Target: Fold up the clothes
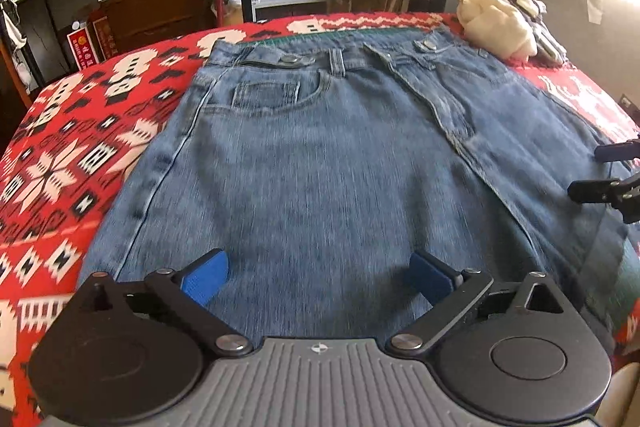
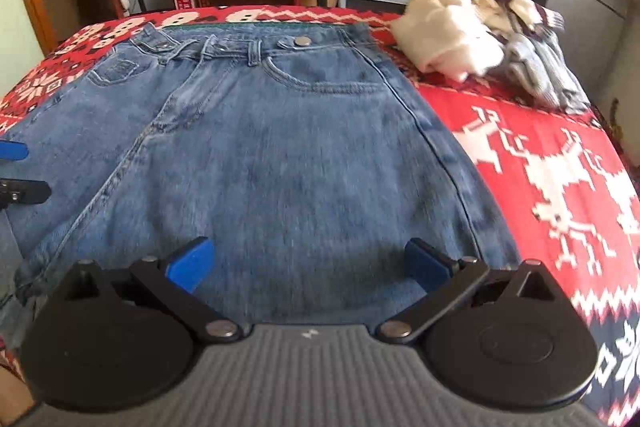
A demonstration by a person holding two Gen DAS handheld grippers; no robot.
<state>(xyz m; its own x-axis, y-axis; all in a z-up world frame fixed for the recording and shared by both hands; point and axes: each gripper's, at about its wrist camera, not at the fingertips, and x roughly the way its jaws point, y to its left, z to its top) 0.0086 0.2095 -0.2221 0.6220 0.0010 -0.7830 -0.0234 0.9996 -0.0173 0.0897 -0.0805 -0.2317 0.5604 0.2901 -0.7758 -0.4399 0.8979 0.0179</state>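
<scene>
Both claws gape wide and hold nothing: the left gripper and the right gripper hover above the jeans, which lie flat on the red patterned blanket (waistband at its far edge), near a cream garment pile at the far right corner.

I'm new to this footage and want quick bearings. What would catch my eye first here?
The blue jeans lie spread flat across the middle of the red patterned blanket. A crumpled pile of cream and striped clothes sits at the far right. Both tools, left and right, hover open above the denim.
</scene>
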